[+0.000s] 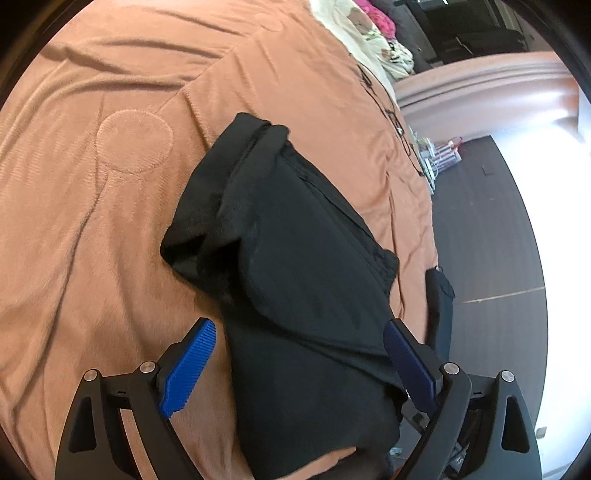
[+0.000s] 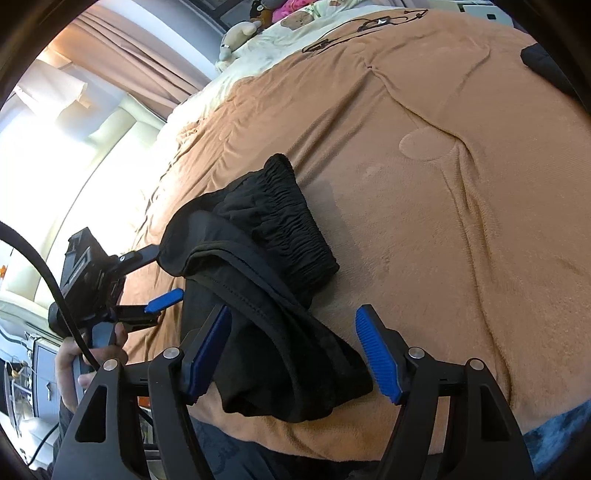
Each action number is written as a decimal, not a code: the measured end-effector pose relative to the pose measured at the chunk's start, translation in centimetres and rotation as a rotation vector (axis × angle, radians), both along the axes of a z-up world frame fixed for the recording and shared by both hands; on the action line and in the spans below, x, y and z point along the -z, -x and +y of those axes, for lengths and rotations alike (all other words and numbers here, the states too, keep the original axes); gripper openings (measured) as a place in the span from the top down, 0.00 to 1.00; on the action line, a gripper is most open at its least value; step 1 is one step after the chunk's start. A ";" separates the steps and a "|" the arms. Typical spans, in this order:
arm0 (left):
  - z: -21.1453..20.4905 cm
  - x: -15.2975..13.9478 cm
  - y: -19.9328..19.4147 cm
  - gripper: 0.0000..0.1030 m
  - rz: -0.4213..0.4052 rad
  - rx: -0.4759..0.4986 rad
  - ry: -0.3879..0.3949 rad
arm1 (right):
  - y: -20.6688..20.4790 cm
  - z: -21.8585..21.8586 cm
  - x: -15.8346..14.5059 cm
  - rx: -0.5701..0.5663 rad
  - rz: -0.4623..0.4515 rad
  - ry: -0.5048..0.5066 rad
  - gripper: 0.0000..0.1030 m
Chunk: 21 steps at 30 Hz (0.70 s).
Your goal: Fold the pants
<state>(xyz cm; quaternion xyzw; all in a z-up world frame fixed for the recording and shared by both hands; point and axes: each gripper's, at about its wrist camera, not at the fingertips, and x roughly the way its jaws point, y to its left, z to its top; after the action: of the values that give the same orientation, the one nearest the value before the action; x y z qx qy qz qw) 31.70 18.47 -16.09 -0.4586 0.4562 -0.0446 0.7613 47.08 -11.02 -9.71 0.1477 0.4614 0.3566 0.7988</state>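
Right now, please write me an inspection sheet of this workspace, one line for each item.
Surface: orange blanket on a bed, wrinkled.
Job's things: black pants, folded in a bundle near the bed edge; waistband visible.
Clutter: soft toys and cream bedding at the far end.
Grippers: left gripper open, astride the pants; right gripper open, over the pants.
Cables: black cable beside the left gripper.
Surroundings: curtains, dark floor.

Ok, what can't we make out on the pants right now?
- Left wrist view: the near end of the pants runs off the bottom edge.
- Right wrist view: the left gripper has one finger hidden behind the fabric.
- Both views: legs and cuffs are buried in folds; black fabric hides the layers.
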 end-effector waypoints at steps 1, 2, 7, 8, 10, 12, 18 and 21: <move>0.1 0.3 -0.3 0.09 0.004 -0.002 0.006 | -0.1 0.0 0.0 0.000 0.003 -0.003 0.33; 0.0 0.6 -0.6 0.09 0.009 -0.004 0.012 | -0.1 0.0 0.0 0.000 0.003 -0.005 0.33; 0.1 1.9 -1.9 0.09 0.027 -0.026 0.025 | -0.2 0.1 0.5 0.000 0.017 -0.012 0.33; 0.1 1.9 -2.0 0.09 0.021 -0.036 0.019 | -0.1 0.0 0.6 0.001 0.020 -0.011 0.33; 0.5 1.5 -2.0 0.11 0.001 -0.064 -0.007 | -0.1 -0.1 0.7 -0.002 0.021 -0.009 0.33; 1.2 0.8 -1.7 0.13 -0.010 -0.104 -0.048 | -0.1 -0.2 0.6 0.003 0.020 -0.002 0.33; 3.1 -0.3 -1.9 0.43 -0.026 -0.151 -0.103 | -0.1 -0.2 0.6 -0.003 0.015 0.020 0.33; 3.3 -0.8 -2.5 0.67 -0.023 -0.142 -0.123 | 0.0 0.1 0.6 -0.027 0.015 0.037 0.33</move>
<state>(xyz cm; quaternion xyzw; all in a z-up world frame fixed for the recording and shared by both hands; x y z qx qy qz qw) 34.23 21.77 -15.26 -0.4416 0.4154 0.0324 0.7946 47.10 -10.89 -10.30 0.1294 0.4759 0.3579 0.7929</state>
